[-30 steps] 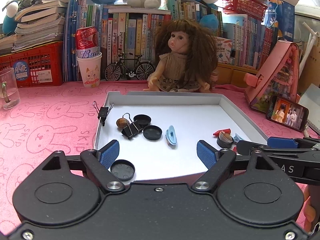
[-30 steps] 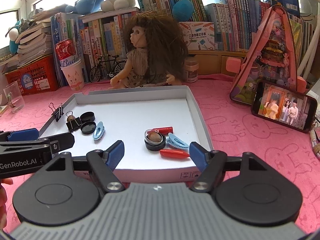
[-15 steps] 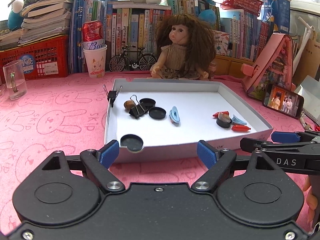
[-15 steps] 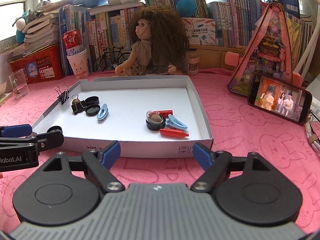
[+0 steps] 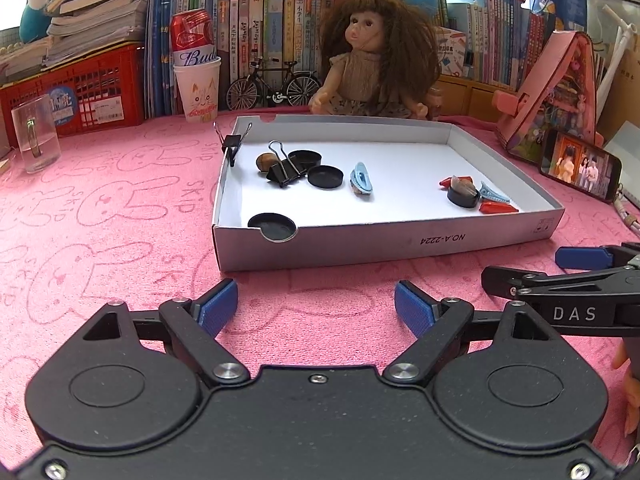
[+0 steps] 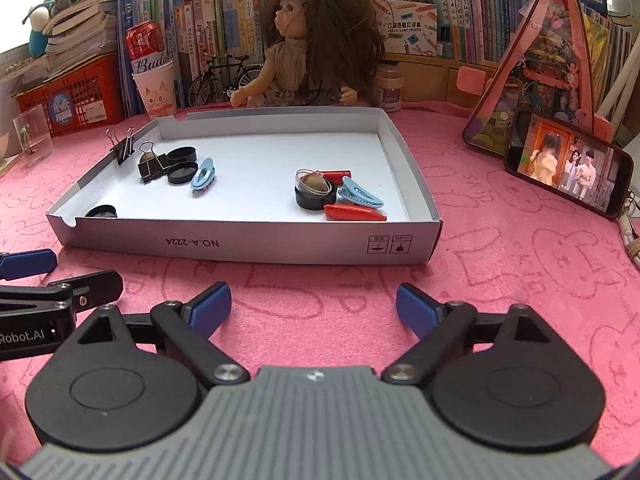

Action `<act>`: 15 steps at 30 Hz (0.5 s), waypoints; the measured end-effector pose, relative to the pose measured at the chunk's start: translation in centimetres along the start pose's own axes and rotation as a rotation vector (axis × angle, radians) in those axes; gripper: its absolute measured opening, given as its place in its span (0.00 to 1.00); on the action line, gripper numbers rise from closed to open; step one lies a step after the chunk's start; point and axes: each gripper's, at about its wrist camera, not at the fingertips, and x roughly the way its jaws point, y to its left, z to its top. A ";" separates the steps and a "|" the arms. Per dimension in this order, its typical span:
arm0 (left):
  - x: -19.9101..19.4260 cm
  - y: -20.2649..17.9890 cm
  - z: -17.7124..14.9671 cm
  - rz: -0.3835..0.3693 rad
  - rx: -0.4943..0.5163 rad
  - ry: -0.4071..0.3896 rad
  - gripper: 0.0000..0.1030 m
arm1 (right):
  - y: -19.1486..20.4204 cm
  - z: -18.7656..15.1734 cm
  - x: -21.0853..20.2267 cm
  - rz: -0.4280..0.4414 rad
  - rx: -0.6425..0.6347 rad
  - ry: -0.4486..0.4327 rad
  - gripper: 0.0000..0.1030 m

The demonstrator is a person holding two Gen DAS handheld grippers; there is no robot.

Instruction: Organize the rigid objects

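Table (image 5: 100, 216) under a pink rabbit-print cloth; books, a red crate (image 5: 76, 88) and a seated doll (image 5: 376, 60) line its far edge. A phone (image 6: 568, 172) showing video leans at the far right, beside a pink triangular toy house (image 6: 548, 60).

White cardboard tray (image 6: 260, 244), shallow, sits mid-table in front of the doll; near wall printed "NO.A-2224".

Tray contents, left group: a small binder clip (image 5: 232, 146) clamped on the left wall; a larger binder clip (image 5: 284, 170) lying on the floor, touching a brown nut-like piece (image 5: 264, 162); two black round caps (image 5: 316, 168) just beside it; a blue hair clip (image 5: 362, 178) near those. A lone black cap (image 5: 272, 226) sits in the near-left corner, against the notch in the near wall.

Tray contents, right group: a black cap with a clear-lidded brown piece on top (image 6: 314, 192); a second blue hair clip (image 6: 360, 196) touching it; one red clip (image 6: 354, 213) in front, another red piece (image 6: 336, 176) behind. The two groups are well apart.

A paper cup (image 5: 198, 88) with a red can (image 5: 192, 34) standing in it is behind the tray's left corner; a glass mug (image 5: 36, 136) stands far left.

Left hand-held gripper (image 5: 316, 308): released, blue pads spread wide, nothing between them, over the cloth just short of the tray's near wall.

Right hand-held gripper (image 6: 314, 308): likewise released and holding nothing, over the cloth near the tray front. The two are side by side.
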 end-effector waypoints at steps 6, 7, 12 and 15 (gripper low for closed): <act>0.1 -0.4 -0.1 0.017 0.020 0.000 0.84 | 0.3 -0.1 0.2 -0.005 -0.008 0.008 0.98; 0.1 -0.4 -0.1 0.018 0.019 0.001 0.84 | 0.3 -0.2 0.2 -0.007 -0.009 0.010 0.99; 0.1 -0.2 -0.1 0.021 0.005 0.000 0.86 | 0.3 -0.5 0.1 -0.015 -0.001 0.003 1.00; 0.0 -0.2 -0.1 0.025 0.004 0.001 0.86 | 0.3 -0.5 0.0 -0.015 0.000 0.003 1.00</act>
